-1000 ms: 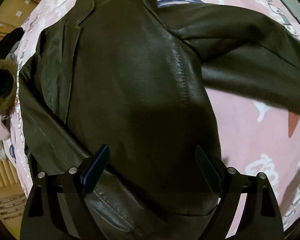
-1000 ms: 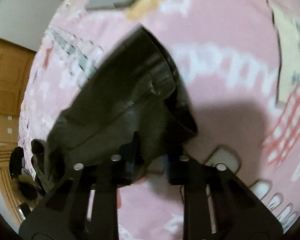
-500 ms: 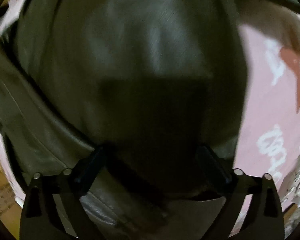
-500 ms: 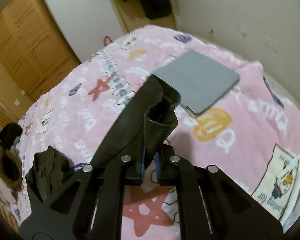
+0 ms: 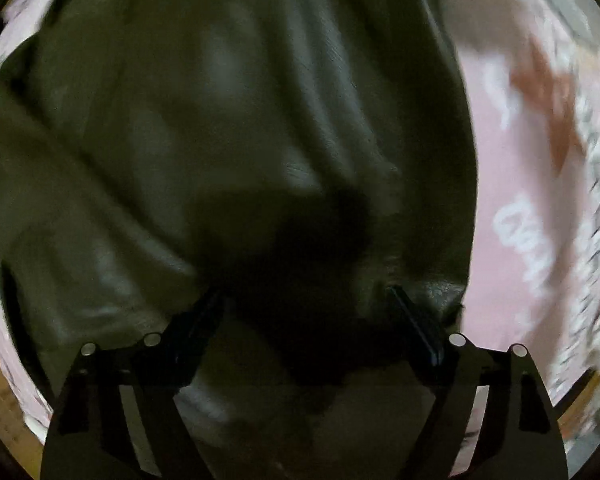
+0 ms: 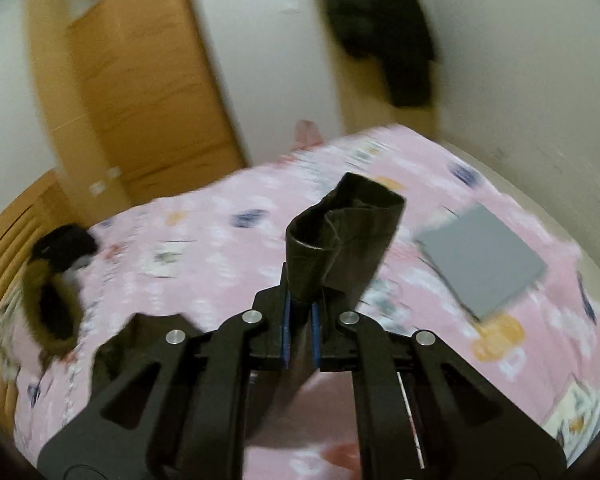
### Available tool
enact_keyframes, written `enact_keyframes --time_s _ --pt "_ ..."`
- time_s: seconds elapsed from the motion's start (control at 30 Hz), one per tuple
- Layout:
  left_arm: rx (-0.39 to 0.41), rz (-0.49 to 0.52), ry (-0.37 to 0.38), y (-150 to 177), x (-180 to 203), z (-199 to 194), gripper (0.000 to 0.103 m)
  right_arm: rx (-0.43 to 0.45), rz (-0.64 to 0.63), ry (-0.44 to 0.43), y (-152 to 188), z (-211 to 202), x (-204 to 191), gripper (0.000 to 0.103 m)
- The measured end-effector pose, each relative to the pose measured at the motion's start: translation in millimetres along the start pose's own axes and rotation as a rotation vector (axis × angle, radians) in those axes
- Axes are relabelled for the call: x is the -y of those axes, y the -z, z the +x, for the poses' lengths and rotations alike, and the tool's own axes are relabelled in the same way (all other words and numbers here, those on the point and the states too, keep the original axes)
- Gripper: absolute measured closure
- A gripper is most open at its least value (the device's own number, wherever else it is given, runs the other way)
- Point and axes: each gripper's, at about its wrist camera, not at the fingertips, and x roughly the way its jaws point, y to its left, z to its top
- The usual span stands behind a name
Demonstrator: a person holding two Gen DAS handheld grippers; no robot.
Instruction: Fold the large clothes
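A dark brown leather jacket [image 5: 220, 140] lies on a pink patterned bedspread [image 5: 512, 184] and fills most of the left wrist view. My left gripper [image 5: 304, 308] is open, its fingers spread wide and pressed close over the jacket's body. My right gripper [image 6: 300, 320] is shut on the jacket's sleeve cuff [image 6: 340, 236] and holds it lifted above the bed; the cuff stands up between the blue pads. More of the jacket [image 6: 140, 344] shows at lower left in the right wrist view.
A grey flat pad [image 6: 488, 260] lies on the bedspread [image 6: 204, 248] to the right. A black fur-trimmed garment [image 6: 56, 280] lies at the bed's left edge. A wooden wardrobe [image 6: 140, 92] and a dark hanging coat [image 6: 380, 28] stand against the far wall.
My right gripper has raised the sleeve cuff well above the bed and now tilts toward the far wall. My left gripper has come down close onto the jacket's body, still open.
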Motion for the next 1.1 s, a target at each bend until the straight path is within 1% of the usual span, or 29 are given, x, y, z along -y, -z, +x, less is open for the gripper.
enact_keyframes --time_s 0.07,0.1,0.13,0.2,0.27,0.3,0.37,0.4,0.43,0.47,0.5,0.57,0.6,0.63,0.7,0.73,0.8,0.9,0.97,1.0,1.03,1.07,1.1 --pt "0.042 -0.054 0.028 1.8 -31.2 -26.9 0.023 -0.006 -0.059 -0.081 -5.5 -2.7 -44.9 0.096" --pt "0.058 -0.072 0.033 2.0 -45.7 -37.0 0.023 -0.011 -0.086 -0.131 -5.2 -4.2 -71.4 0.096" --pt "0.080 -0.098 0.032 2.0 -69.0 -51.2 0.023 -0.023 -0.111 -0.186 -2.3 -5.4 -95.2 0.096" --pt "0.120 -0.147 0.019 -0.3 -120.7 -76.7 0.020 -0.039 -0.146 -0.267 8.1 -9.7 -134.8 0.096" --pt "0.141 -0.182 0.001 -7.2 -166.9 -93.9 0.020 -0.089 -0.186 -0.399 32.2 -14.4 -187.0 0.096" --pt "0.150 -0.196 -0.020 -9.4 -192.5 -101.1 0.020 -0.107 -0.196 -0.431 40.4 -15.6 -200.4 0.096" --pt "0.171 -0.211 -0.096 -13.9 -237.0 -108.5 0.020 -0.182 -0.236 -0.534 77.4 -17.0 -245.3 0.096" --pt "0.179 -0.211 -0.138 -23.7 -265.8 -111.9 0.020 -0.215 -0.260 -0.562 95.7 -16.5 -263.1 0.096" --pt "0.193 -0.205 -0.220 -24.5 -283.2 -112.3 0.020 -0.243 -0.278 -0.580 110.2 -15.6 -276.8 0.096" --pt "0.202 -0.182 -0.296 -25.4 -299.2 -112.1 0.020 -0.270 -0.310 -0.583 135.1 -15.4 -293.8 0.096" --pt "0.208 -0.154 -0.356 -26.5 -316.2 -112.6 0.020 -0.303 -0.345 -0.579 160.8 -14.7 -309.5 0.096" --pt "0.202 -0.127 -0.425 -28.4 -338.8 -112.6 0.020 -0.365 -0.406 -0.586 205.2 -13.3 -332.2 0.096" --pt "0.197 -0.123 -0.438 -28.7 -351.1 -114.3 0.020 -0.394 -0.456 -0.589 230.3 -14.2 -347.1 0.096" --pt "0.189 -0.124 -0.448 -28.2 -364.5 -114.4 0.020 -0.416 -0.485 -0.596 248.9 -14.7 -352.6 0.096" --pt "0.186 -0.123 -0.456 -27.2 -370.1 -116.7 0.020 -0.476 -0.573 -0.611 294.6 -16.0 -372.9 0.096" --pt "0.187 -0.117 -0.454 -26.4 -371.3 -117.0 0.020 -0.497 -0.607 -0.618 310.9 -16.7 -380.9 0.096" --pt "0.183 -0.090 -0.438 -26.2 -362.6 -114.6 0.020 -0.544 -0.725 -0.619 359.2 -18.7 -402.3 0.096" --pt "0.180 -0.042 -0.406 -25.5 -343.5 -104.1 0.020 -0.640 -0.823 -0.611 420.8 -14.7 -415.6 0.096" --pt "0.176 -0.009 -0.372 -20.3 -319.1 -99.9 0.020 -0.668 -0.862 -0.587 449.1 -14.3 -420.6 0.096" --pt "0.170 0.011 -0.357 -19.8 -311.4 -97.1 0.020 -0.682 -0.872 -0.574 456.1 -12.3 -422.8 0.095" --pt "0.167 0.028 -0.348 -18.8 -304.3 -95.4 0.020 -0.709 -0.883 -0.552 466.5 -7.5 -424.7 0.092" --pt "0.165 0.051 -0.339 -17.4 -296.2 -92.9 0.020 -0.732 -0.885 -0.522 473.7 -2.2 -424.6 0.092" --pt "0.160 0.071 -0.331 -16.0 -289.4 -90.3 0.020 -0.751 -0.860 -0.505 474.0 2.5 -423.2 0.092"
